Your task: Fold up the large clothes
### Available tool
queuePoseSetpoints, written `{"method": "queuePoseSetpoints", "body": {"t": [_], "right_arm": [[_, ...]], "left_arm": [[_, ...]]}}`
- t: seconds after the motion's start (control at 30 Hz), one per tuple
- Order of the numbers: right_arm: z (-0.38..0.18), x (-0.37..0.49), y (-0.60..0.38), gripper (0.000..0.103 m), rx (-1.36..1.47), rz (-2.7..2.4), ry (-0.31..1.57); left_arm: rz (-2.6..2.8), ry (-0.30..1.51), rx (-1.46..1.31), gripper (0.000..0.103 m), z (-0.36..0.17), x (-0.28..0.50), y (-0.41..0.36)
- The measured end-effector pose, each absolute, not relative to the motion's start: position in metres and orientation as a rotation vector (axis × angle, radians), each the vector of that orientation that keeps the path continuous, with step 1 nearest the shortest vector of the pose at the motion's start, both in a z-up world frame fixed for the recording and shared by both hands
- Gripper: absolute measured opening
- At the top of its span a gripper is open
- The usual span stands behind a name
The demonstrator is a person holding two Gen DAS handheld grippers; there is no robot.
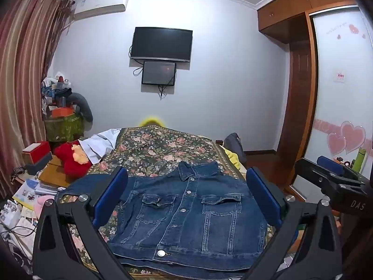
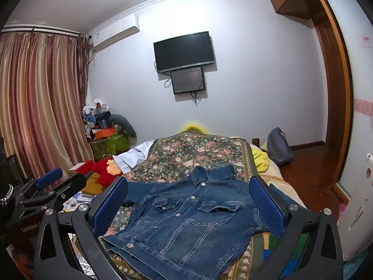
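Observation:
A dark blue denim jacket lies front up and buttoned on the flowered bed cover, collar away from me; its left sleeve stretches out to the left. It also shows in the right wrist view. My left gripper is open and empty, held above the jacket's near half, its blue pads wide apart. My right gripper is open and empty too, above the jacket from the right. Each gripper shows at the edge of the other's view, the right one and the left one.
A red plush toy and a white cloth lie at the bed's left edge. Boxes and books crowd the left side. A grey backpack and yellow cloth sit at the right. A wardrobe stands right.

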State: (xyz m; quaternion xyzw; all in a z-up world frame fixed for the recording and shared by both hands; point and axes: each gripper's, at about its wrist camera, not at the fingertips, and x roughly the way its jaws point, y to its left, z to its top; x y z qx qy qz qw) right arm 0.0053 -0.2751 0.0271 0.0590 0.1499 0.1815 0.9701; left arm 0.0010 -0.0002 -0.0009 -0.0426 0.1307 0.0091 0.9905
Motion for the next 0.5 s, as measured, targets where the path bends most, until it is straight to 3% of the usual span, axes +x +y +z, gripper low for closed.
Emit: {"method": "queuePoseSetpoints", "body": {"t": [0.5], "right_arm": [[0.0274,0.0056,-0.2754,0.103,0.122,0.365,0.312]], "left_arm": [[0.009,0.277,-0.101,0.102,-0.0048,0.0077,0.0025]]}}
